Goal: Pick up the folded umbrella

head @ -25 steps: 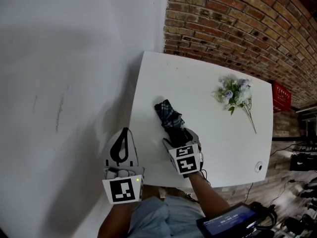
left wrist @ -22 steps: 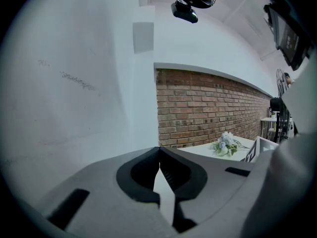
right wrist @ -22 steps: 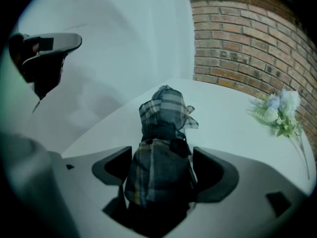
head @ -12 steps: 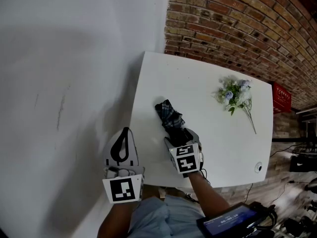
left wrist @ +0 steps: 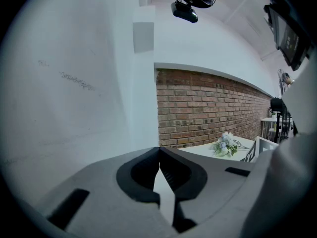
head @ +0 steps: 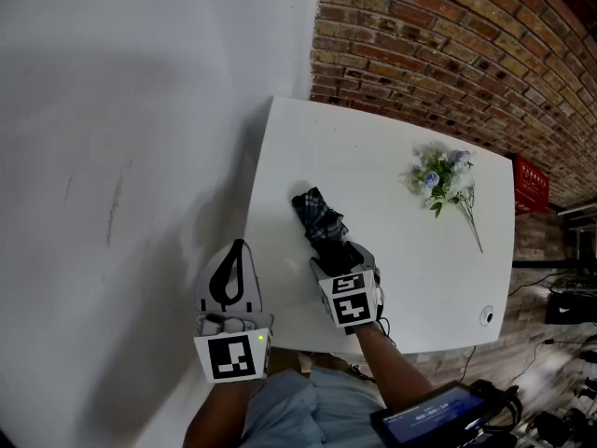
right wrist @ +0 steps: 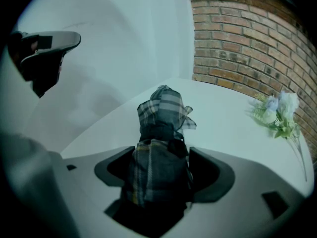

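The folded umbrella (head: 317, 217), dark plaid fabric, lies on the white table (head: 392, 138) near its left front edge. My right gripper (head: 340, 253) reaches down over its near end. In the right gripper view its jaws have just been closing, and the pads now touch both sides of the umbrella (right wrist: 161, 128), which fills the gap of the right gripper (right wrist: 162, 155). The umbrella still rests on the table. My left gripper (head: 237, 246) hangs left of the table over the pale floor. It is shut and empty, and its tips meet in the left gripper view (left wrist: 159, 148).
A small bunch of pale flowers (head: 438, 180) lies at the table's far right, also in the right gripper view (right wrist: 277, 113). A brick wall (head: 448, 35) stands behind the table. A small round fitting (head: 486, 315) sits near the front right corner.
Nothing has visibly moved in the head view. Both grippers and the umbrella keep their places.
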The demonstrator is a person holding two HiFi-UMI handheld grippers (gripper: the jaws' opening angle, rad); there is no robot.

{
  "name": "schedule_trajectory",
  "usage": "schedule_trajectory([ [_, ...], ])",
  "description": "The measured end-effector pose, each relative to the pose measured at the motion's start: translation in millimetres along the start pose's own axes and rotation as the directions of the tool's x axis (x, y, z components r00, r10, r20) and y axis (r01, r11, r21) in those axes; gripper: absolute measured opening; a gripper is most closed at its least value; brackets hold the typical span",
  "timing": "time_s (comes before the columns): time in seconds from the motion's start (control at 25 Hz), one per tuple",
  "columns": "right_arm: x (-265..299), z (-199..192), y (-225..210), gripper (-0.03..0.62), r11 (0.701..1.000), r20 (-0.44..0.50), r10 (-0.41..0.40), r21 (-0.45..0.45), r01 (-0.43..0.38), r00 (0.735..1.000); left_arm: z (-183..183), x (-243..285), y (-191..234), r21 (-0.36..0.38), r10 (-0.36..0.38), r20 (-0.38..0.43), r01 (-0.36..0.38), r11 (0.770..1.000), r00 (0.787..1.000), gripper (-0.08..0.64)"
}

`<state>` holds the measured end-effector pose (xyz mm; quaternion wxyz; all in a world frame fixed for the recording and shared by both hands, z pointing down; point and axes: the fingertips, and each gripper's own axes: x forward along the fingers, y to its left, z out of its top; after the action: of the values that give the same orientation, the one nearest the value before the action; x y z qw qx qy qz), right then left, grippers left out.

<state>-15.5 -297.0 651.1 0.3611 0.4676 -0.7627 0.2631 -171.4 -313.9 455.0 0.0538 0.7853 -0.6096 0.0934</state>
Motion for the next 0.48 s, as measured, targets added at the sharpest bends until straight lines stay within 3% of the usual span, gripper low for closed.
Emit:
schedule_trajectory([
  [0.48, -0.2, 0.2, 0.7, 0.305, 1.000, 0.003, 0.003, 0.001, -0.003, 1.000, -0.4, -0.7, 1.1, 0.000, 0.007, 0.002, -0.007, 1.000, 1.000, 0.008],
])
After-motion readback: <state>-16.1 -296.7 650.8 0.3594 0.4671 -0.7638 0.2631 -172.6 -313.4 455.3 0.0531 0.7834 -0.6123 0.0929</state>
